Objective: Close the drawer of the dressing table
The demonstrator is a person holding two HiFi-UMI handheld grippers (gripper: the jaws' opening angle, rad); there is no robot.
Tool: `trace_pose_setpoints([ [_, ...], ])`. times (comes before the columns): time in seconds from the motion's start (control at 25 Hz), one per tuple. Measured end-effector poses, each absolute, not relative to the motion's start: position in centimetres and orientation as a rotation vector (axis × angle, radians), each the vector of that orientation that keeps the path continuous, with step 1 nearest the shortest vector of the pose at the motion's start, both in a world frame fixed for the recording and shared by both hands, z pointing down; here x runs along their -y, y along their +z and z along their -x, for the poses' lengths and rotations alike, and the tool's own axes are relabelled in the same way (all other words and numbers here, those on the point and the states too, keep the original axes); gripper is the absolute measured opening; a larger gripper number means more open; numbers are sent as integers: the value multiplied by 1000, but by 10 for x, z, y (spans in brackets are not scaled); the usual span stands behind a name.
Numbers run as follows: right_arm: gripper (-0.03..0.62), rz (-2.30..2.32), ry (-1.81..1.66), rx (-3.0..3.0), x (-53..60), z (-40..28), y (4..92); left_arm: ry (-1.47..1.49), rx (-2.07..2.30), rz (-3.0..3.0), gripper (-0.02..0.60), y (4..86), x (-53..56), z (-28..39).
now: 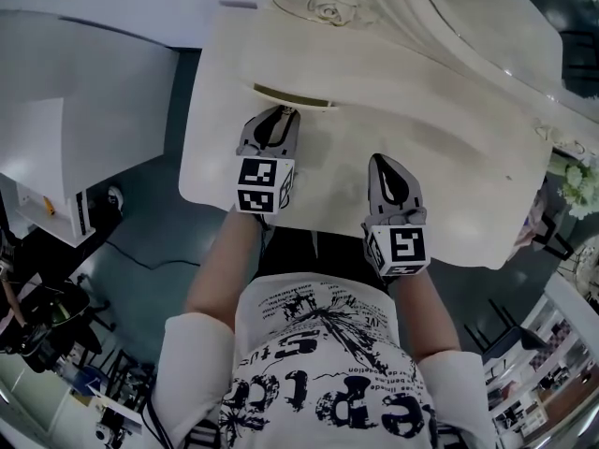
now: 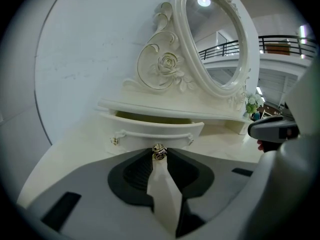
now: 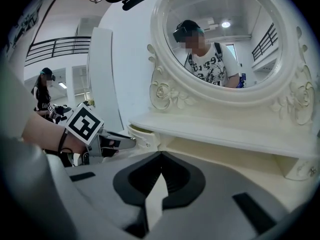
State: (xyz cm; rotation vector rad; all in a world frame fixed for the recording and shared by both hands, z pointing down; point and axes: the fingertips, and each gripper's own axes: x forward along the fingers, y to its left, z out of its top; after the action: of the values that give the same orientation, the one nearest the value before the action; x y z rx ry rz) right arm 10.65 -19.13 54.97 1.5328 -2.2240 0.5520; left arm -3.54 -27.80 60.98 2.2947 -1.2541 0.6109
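The cream dressing table (image 1: 459, 195) carries an oval mirror (image 2: 216, 39) in a carved frame. Its small curved drawer (image 2: 150, 129) under the left shelf stands partly pulled out, with a dark gap above its front. My left gripper (image 2: 159, 153) is at the drawer front, shut on the little metal knob (image 2: 159, 151) between its tips; in the head view this gripper (image 1: 281, 118) touches the drawer (image 1: 292, 98). My right gripper (image 1: 386, 165) hovers over the tabletop to the right, shut and empty. In the right gripper view its tips (image 3: 161, 155) meet, and the drawer (image 3: 137, 134) lies left.
A white cabinet (image 1: 75, 110) stands left of the table, over grey floor with cables. A vase of flowers (image 1: 580, 183) sits at the table's right end. A second person (image 3: 45, 91) stands in the background on the left.
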Motion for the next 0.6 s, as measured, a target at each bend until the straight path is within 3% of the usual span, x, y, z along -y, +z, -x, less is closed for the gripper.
trace_pose_setpoints([
  [0.6, 14, -1611, 498, 2195, 207, -121, 539, 619, 1250, -2339, 101, 610, 301, 28],
])
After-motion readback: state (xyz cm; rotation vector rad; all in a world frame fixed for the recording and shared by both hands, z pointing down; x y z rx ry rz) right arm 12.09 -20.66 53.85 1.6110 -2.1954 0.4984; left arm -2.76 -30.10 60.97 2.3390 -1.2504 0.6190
